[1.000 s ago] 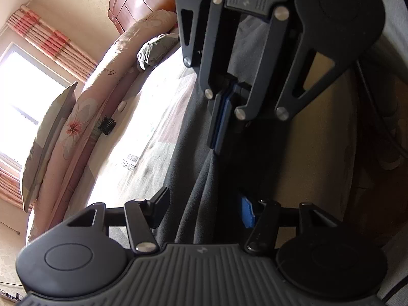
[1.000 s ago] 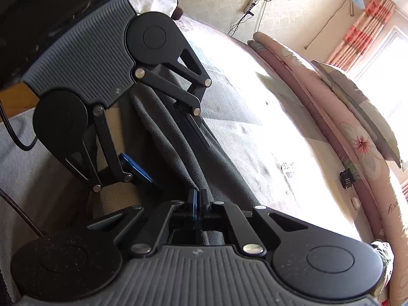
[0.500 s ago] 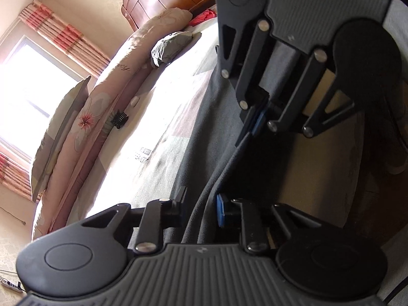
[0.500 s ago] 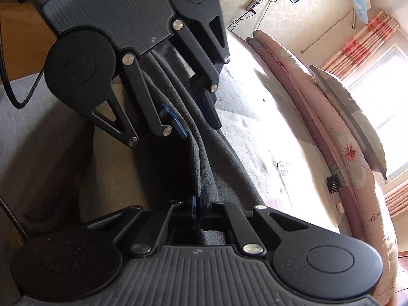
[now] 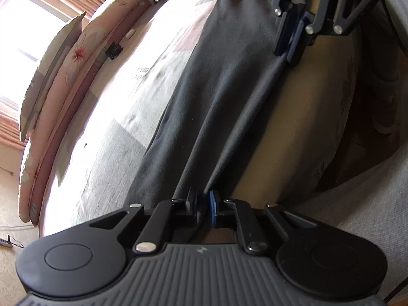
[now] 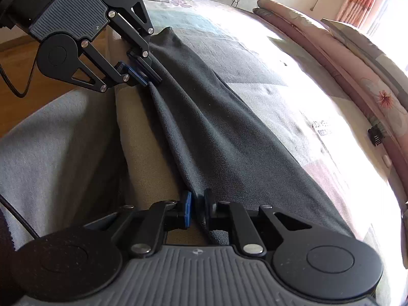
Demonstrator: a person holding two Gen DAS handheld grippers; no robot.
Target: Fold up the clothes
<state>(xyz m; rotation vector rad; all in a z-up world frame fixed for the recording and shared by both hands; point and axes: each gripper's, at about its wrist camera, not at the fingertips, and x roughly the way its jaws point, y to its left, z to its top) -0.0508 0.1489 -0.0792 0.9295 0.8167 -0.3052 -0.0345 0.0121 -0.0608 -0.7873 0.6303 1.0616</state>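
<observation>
We've got our right hand-held gripper pinching the dark grey cloth, left hand-held gripper clamping the far end, stretched over the bed.

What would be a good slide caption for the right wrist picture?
Two handheld grippers, right gripper near and left gripper far, pinch one edge of a dark grey garment on a bed.

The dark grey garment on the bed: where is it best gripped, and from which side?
Grip the dark grey garment along its bunched near edge, from the bedside, as the left gripper and right gripper do: that edge is lifted and taut between them, while the far part lies flat on the bed.
</observation>
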